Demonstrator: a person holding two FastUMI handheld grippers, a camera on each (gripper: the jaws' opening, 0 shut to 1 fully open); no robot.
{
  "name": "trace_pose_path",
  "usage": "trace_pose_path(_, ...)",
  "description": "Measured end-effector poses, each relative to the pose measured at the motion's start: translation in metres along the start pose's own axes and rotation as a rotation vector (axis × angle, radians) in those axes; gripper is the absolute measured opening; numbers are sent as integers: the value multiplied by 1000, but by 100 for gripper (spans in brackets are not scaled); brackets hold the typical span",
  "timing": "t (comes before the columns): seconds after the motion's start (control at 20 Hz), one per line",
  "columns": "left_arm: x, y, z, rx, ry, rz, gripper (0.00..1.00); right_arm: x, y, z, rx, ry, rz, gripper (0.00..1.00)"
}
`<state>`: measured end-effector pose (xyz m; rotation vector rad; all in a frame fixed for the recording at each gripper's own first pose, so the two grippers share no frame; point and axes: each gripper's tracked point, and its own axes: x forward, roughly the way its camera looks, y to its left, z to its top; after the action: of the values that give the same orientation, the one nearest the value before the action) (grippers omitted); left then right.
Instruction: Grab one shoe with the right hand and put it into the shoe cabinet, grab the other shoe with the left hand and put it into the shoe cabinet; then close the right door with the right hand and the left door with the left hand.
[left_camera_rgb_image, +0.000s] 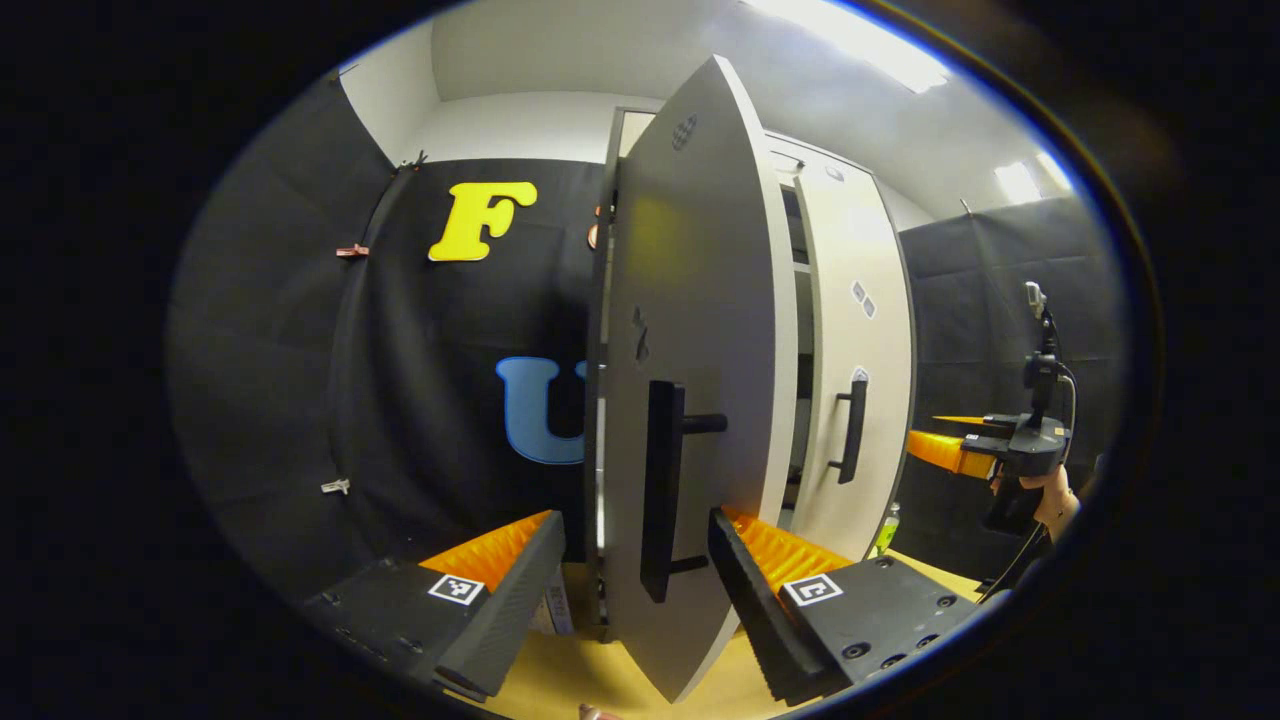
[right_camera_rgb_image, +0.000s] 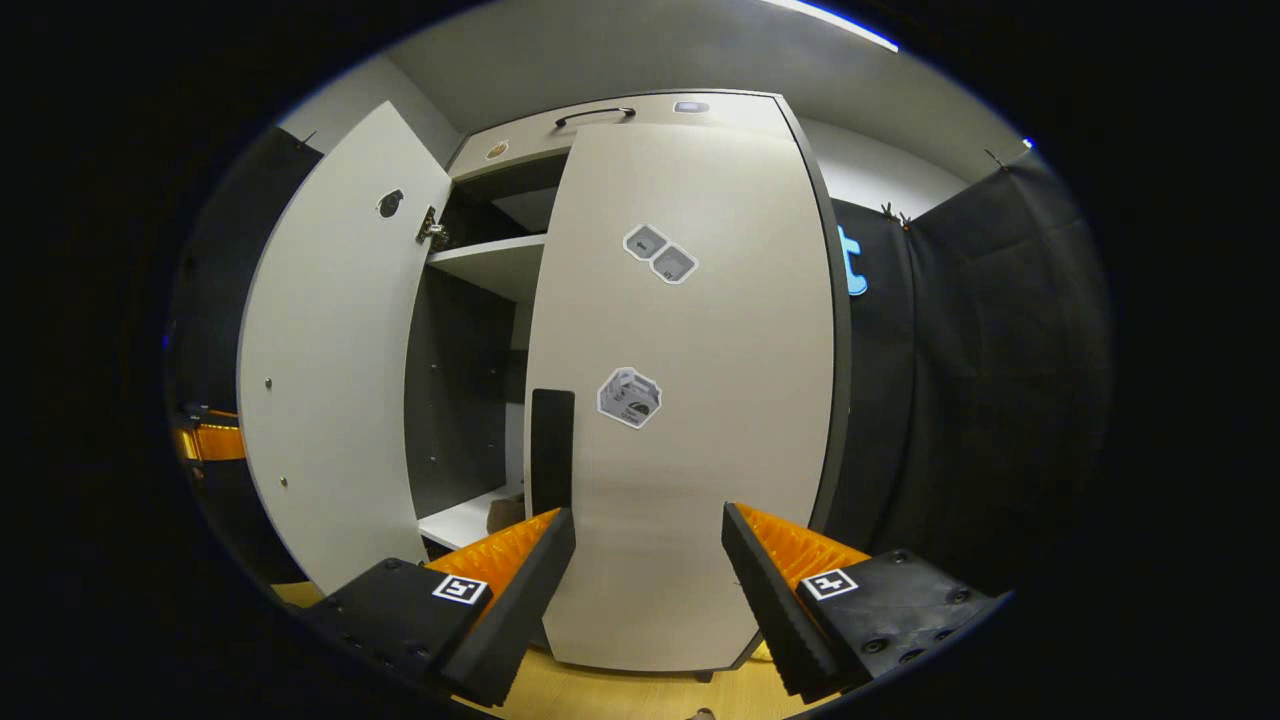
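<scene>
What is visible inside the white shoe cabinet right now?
Through the gap between the doors, the white shoe cabinet shows an upper white shelf, dark inner walls, and a brownish object on the lower shelf, possibly a shoe. The near-closed right door hides the rest.

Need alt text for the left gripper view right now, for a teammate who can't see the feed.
The open left gripper straddles the edge of the half-open left door, beside its handle. Behind it, the right door stands nearly shut. Far right, a hand holds the right gripper near that door.
</scene>
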<state>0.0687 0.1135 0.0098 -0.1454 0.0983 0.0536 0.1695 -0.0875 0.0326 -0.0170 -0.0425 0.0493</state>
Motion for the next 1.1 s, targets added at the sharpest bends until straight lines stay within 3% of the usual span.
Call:
trace_pose_path(0.2,25,-29,-6,52,11,9,93,-2,-3,-3,-8,10,28,98)
trace_pose_path(0.35,44,-71,-24,22,35,-78,89,-3,-7,-4,-7,14,44,98)
trace_pose_path(0.55,61,-103,-32,64,52,-77,97,-8,-16,-3,6,13,55,98)
trace_pose_path(0.75,55,-125,-35,114,56,-79,96,-13,-23,-1,20,16,56,98)
trace_pose_path(1.1,34,-136,-40,68,72,-97,95,-44,-11,-10,35,39,63,98)
